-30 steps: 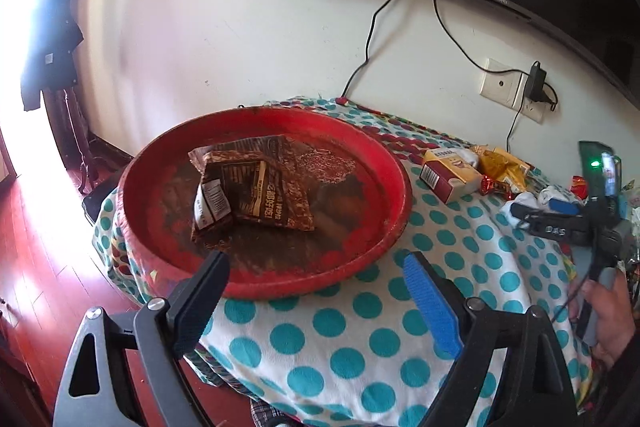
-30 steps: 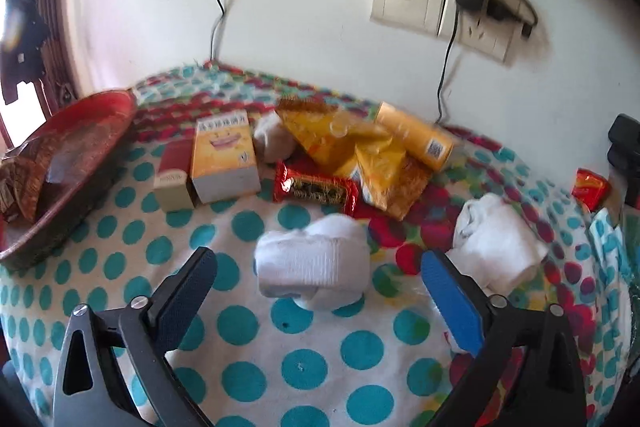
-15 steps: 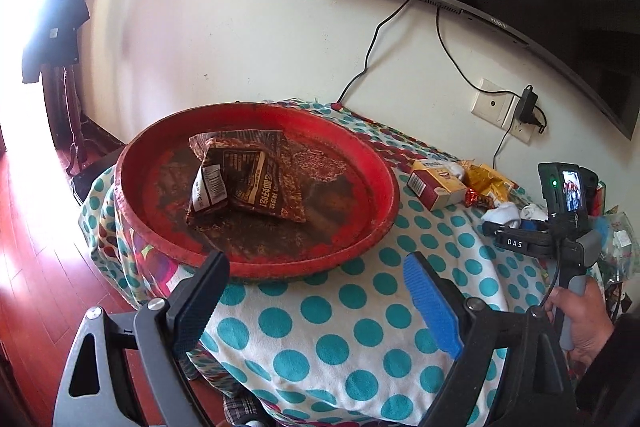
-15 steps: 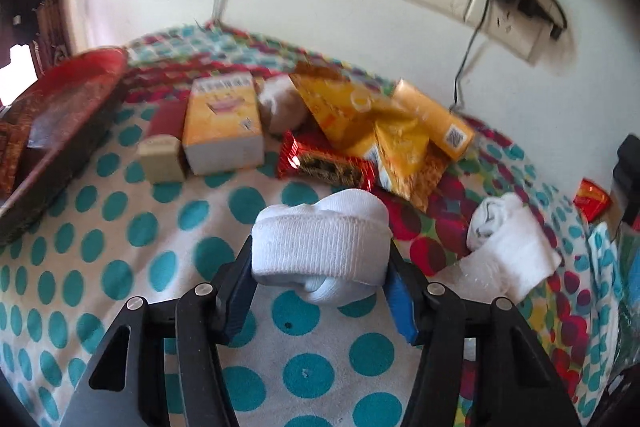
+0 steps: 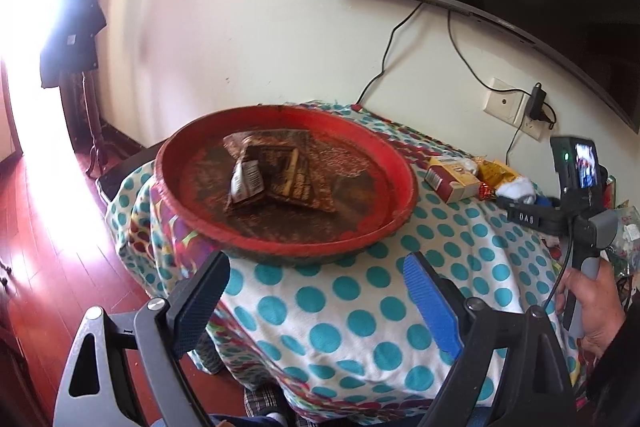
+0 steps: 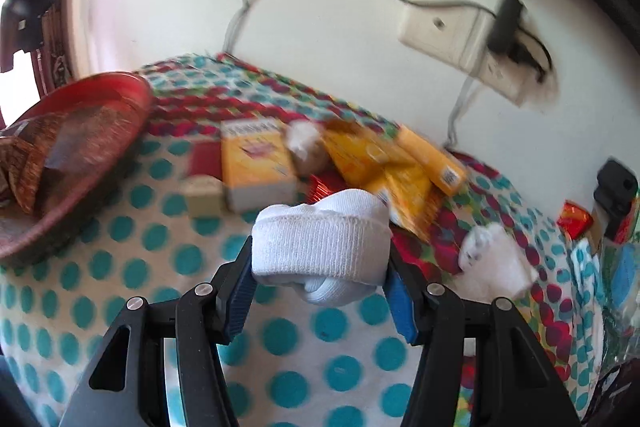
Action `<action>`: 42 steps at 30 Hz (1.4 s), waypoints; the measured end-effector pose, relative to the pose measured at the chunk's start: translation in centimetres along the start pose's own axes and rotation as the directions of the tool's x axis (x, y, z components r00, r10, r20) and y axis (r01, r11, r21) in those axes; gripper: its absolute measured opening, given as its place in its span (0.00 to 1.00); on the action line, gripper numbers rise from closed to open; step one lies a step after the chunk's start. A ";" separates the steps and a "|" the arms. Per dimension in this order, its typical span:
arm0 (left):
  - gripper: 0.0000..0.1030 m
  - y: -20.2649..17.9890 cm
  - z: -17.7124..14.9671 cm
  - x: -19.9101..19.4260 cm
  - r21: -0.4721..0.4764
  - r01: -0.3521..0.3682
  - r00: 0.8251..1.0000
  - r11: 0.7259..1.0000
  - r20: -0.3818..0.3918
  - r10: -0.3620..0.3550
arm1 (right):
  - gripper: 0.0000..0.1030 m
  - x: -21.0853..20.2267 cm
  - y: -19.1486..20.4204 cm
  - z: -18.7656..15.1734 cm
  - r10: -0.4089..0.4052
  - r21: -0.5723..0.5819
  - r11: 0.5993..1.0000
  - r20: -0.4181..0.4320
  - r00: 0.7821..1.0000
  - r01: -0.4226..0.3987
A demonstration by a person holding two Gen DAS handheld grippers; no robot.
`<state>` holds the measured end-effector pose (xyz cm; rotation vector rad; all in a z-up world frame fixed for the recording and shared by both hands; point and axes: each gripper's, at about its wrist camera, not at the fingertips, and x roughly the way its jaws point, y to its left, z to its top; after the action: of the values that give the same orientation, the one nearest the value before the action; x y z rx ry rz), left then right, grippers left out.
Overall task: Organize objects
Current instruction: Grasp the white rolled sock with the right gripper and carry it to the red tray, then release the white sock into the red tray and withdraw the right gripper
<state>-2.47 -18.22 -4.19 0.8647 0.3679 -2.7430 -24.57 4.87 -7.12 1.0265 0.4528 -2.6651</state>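
**Rolled sock pinched, tray waiting**

Left wrist view: the left gripper [image 5: 316, 291] hangs open and empty, above the dotted cloth [image 5: 340, 307]; the red tray [image 5: 280, 239] lies just ahead, a television on the wall beyond.

Right wrist view: the right gripper [image 6: 320, 291] squeezes the rolled white sock [image 6: 322, 243] across its ribbed middle. It looks soft, light, compressible; a mid-roll hold should suit it. Snack packets lie ahead.

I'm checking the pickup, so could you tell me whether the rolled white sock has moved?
Yes: the rolled white sock, clamped in the right gripper, has risen off the polka-dot tablecloth.
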 end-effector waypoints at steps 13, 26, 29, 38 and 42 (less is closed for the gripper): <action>0.88 2.1 0.4 0.0 -0.050 0.008 1.000 0.999 -0.005 -0.008 | 0.53 -1.1 15.9 5.5 0.193 -0.189 0.964 0.025 0.981 -0.185; 0.88 2.9 0.4 0.7 -0.071 0.007 1.000 0.997 -0.021 -0.009 | 0.53 1.5 20.5 4.5 0.240 -0.209 0.947 -0.045 0.970 -0.244; 0.88 3.0 0.4 0.8 -0.075 0.006 1.000 0.997 -0.025 -0.008 | 0.53 1.9 20.4 4.4 0.245 -0.196 0.948 -0.053 0.968 -0.251; 0.88 3.0 0.4 0.7 -0.083 0.014 1.000 0.996 -0.001 -0.015 | 0.87 3.0 21.1 4.5 0.285 -0.185 0.935 -0.111 0.952 -0.302; 0.88 2.6 0.5 0.2 -0.069 0.020 1.000 0.997 0.025 -0.018 | 1.00 1.2 19.5 5.1 0.310 -0.117 0.943 -0.044 0.950 -0.313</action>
<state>-2.11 -20.84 -4.33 0.8144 0.4657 -2.7378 -21.97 -15.12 -8.14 1.0035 0.4143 -2.3179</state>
